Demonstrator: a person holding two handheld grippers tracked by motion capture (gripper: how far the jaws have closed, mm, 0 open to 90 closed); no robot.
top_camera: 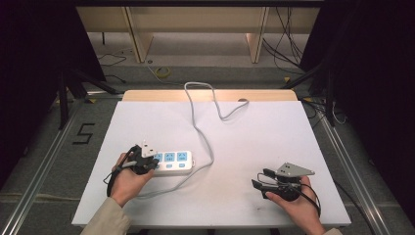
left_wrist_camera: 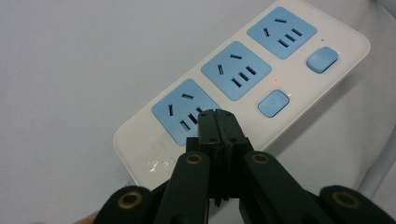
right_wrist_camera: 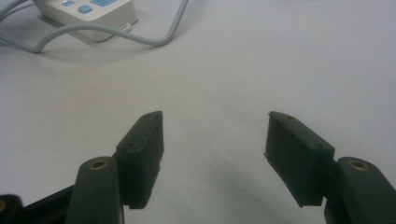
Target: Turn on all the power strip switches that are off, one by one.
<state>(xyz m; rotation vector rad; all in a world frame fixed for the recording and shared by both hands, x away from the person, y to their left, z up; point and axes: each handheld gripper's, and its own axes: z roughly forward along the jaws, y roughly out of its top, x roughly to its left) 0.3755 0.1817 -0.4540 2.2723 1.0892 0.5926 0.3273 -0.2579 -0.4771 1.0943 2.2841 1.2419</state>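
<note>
Power strip lies flat on the white worktop, left of centre, long axis running left-right in the high view. White body w/ three blue socket faces in a row & blue buttons along one long edge; small red light glows near the middle button in the left claw view. Grey cable leaves its right end, loops across the worktop twd the far edge.

Left claw: clenched, jaws pressed together, nothing between them. In its own view the joined tips sit right over the nearest socket, at that socket's lower right corner, close to the strip's end. Whether tips actually touch the plastic: can't tell. In the high view the left claw is at the strip's left end, left hand behind it.

Right claw: released, jaws wide apart, bare worktop between them. It's well apart from the strip, which shows far off at top left of the right claw view w/ the cable curving beside it. In the high view the right claw is near the front right of the worktop, right hand holding it, tips pointing left twd the strip.
</note>
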